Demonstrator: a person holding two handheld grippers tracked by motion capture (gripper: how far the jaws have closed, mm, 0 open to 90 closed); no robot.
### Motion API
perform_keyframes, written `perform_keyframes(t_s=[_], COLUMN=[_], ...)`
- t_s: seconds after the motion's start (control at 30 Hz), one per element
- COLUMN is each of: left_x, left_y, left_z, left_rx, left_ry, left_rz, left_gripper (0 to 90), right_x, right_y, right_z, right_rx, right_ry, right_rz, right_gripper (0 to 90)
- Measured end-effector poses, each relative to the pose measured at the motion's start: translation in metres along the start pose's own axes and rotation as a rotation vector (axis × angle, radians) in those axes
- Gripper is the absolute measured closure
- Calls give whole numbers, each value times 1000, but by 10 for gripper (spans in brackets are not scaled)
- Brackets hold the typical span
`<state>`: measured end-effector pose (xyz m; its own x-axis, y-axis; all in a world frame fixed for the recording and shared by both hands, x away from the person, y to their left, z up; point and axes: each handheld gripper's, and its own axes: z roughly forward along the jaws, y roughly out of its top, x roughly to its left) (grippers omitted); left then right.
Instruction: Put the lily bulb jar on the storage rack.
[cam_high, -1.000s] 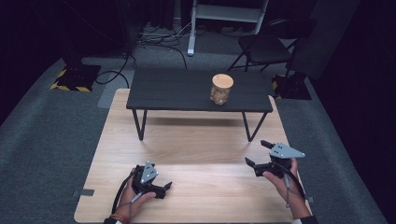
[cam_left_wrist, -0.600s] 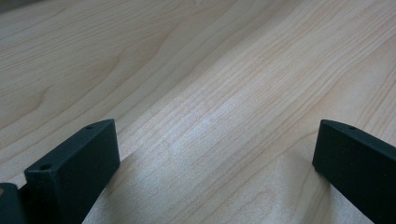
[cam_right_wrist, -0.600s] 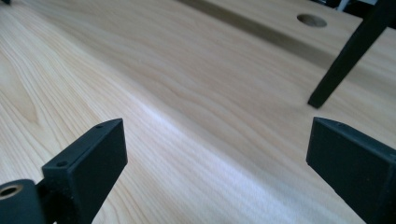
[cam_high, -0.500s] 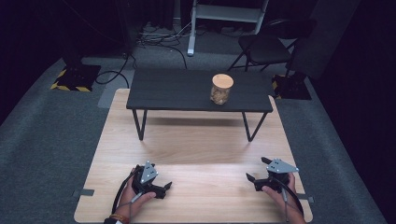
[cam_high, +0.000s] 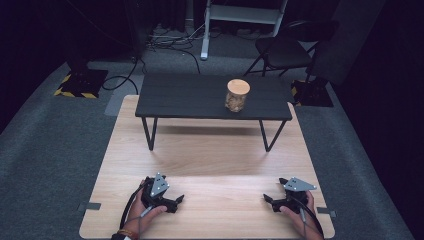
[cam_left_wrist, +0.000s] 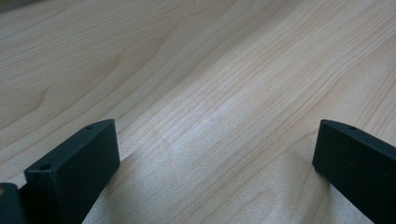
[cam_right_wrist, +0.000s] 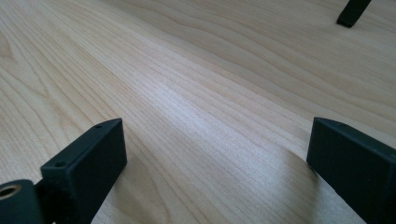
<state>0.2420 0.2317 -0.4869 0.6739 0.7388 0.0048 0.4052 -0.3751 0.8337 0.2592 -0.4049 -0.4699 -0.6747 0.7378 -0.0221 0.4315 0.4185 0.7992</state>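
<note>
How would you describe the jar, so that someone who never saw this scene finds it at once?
Start at the light wooden board on the grey carpet; on its far end stands a low black table with thin legs. On the right half of that table sits the jar, clear glass with brownish contents and a round light wooden lid. Nothing else stands on the table.

A lidded jar (cam_high: 237, 95), perhaps of nuts, stands on 1 black table (cam_high: 190, 97).

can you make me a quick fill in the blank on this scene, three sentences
1. The jar stands on the small ____ table.
2. The jar's lid is made of ____.
3. The left gripper and right gripper both rest low on the wooden board with their jaws ____.

Missing words: black; wood; open
</note>
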Motion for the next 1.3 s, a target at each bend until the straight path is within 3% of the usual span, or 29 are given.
perform_keyframes(t_s=[0.2, 1.3], left_x=[0, 0], left_y=[0, 0], left_z=[0, 0], left_rx=[0, 0], left_ry=[0, 0], left_rz=[0, 1], left_gripper=[5, 5], right_x=[-2, 0], right_y=[-12, -13], right_z=[1, 0], right_rx=[-44, -42], right_ry=[6, -10], right_rz=[8, 22], right_gripper=[24, 19])
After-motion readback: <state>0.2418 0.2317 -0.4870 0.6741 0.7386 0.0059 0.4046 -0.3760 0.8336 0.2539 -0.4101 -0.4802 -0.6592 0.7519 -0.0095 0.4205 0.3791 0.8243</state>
